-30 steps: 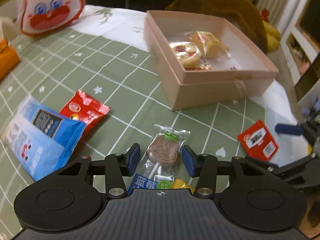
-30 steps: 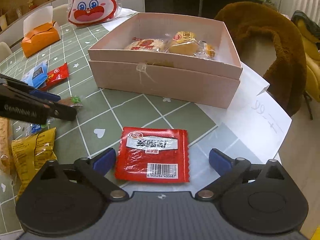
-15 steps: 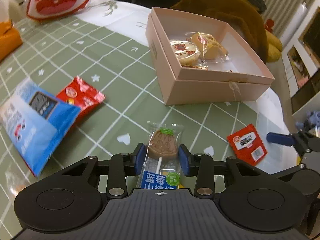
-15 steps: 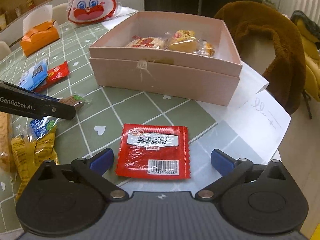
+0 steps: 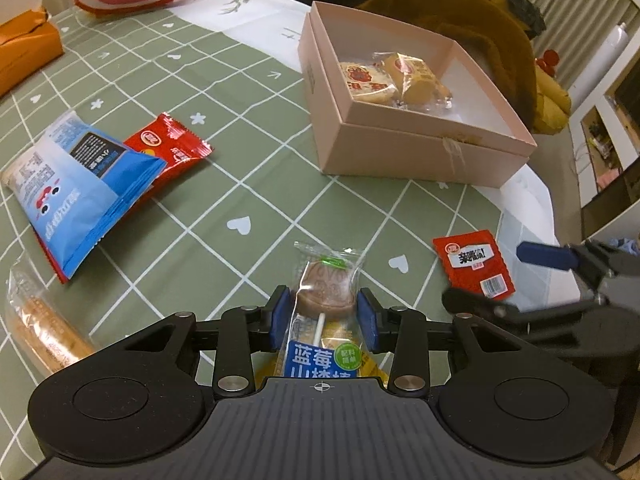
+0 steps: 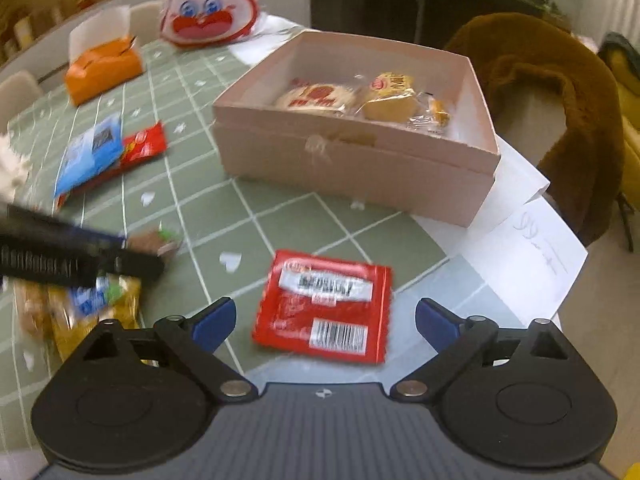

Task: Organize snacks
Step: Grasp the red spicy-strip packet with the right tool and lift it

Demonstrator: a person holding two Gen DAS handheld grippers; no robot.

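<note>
Left wrist view first: find the left hand-held gripper [image 5: 323, 314] closed on the round brown lollipop in its clear wrapper [image 5: 326, 286], both blue pads [image 5: 279, 314] pressed against the sides of the candy disc, jaws having just been closing with the lollipop between them. Cannot tell whether the lollipop is off the green checked tabletop [image 5: 248, 160] yet. Keep that squeeze steady and no harder, since only the disc edge and slippery film sit between the pads. Lift straight up before travelling, and check that the yellow packet [image 5: 374, 366] lying under the wrapper's tail stays behind. Then carry toward the open pink cardboard box [image 5: 400, 152], well ahead and to the right, clearing its near wall with the stick end too. Aim for the bare floor of the box beside the two wrapped biscuits [image 5: 384, 80] at its far side, and release low, not from a height.

Right wrist view next: find the right hand-held gripper [image 6: 324, 320] spread wide and holding nothing, jaws having just been closing slightly, with the flat red foil sachet [image 6: 320, 280] on the tabletop between and just ahead of the tips, untouched. Hold this hand back from the box while the left one crosses, as both share the same approach.

Leave the blue packet [image 5: 80, 188] and the red packet [image 5: 172, 144] tucked partly under it for later.
</note>
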